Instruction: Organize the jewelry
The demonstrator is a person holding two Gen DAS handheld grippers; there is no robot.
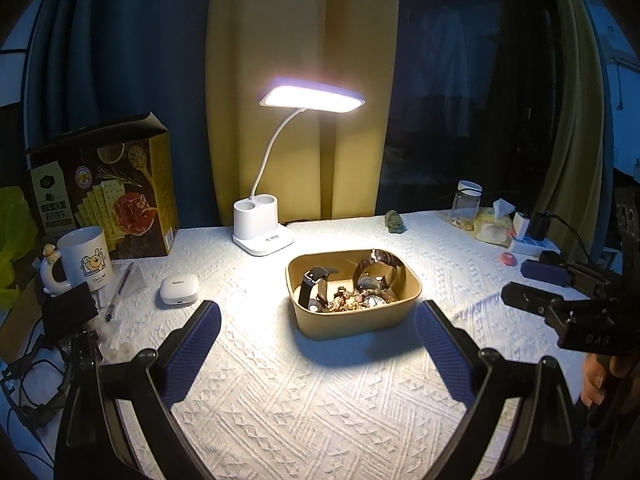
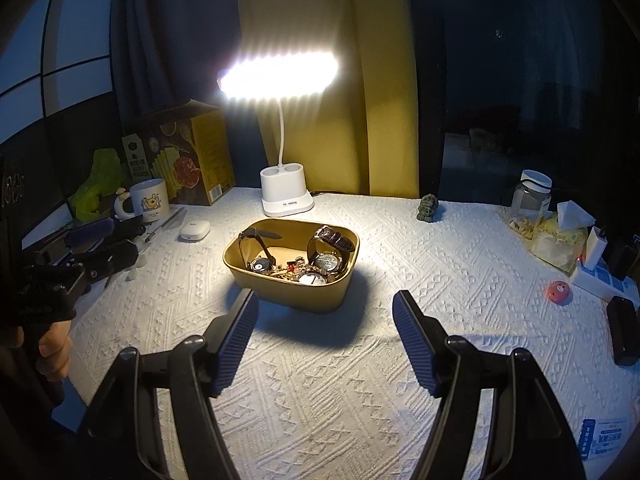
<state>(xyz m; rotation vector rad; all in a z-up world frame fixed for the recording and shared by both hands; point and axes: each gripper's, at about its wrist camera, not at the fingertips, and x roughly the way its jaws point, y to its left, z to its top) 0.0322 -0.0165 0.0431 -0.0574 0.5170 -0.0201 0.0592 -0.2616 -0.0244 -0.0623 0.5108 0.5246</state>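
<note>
A tan rounded box (image 1: 308, 320) sits mid-table under the lamp; it also shows in the right wrist view (image 2: 320, 300). It holds a black-strap watch (image 1: 314, 280), a brown-strap watch (image 1: 380, 268) and a tangle of small jewelry (image 1: 348, 300). My left gripper (image 1: 318, 312) is open and empty, just short of the box. My right gripper (image 2: 326, 304) is open and empty, also just in front of the box. The right gripper shows at the right edge of the left wrist view (image 1: 536, 286).
A lit white desk lamp (image 1: 262, 236) stands behind the box. At left are a cracker box (image 1: 104, 192), a mug (image 1: 84, 260), a pen (image 1: 120, 292) and a white earbud case (image 1: 179, 284). At right are a jar (image 1: 466, 204), tissues (image 1: 494, 220), a small figurine (image 1: 395, 222) and a red round thing (image 1: 509, 258).
</note>
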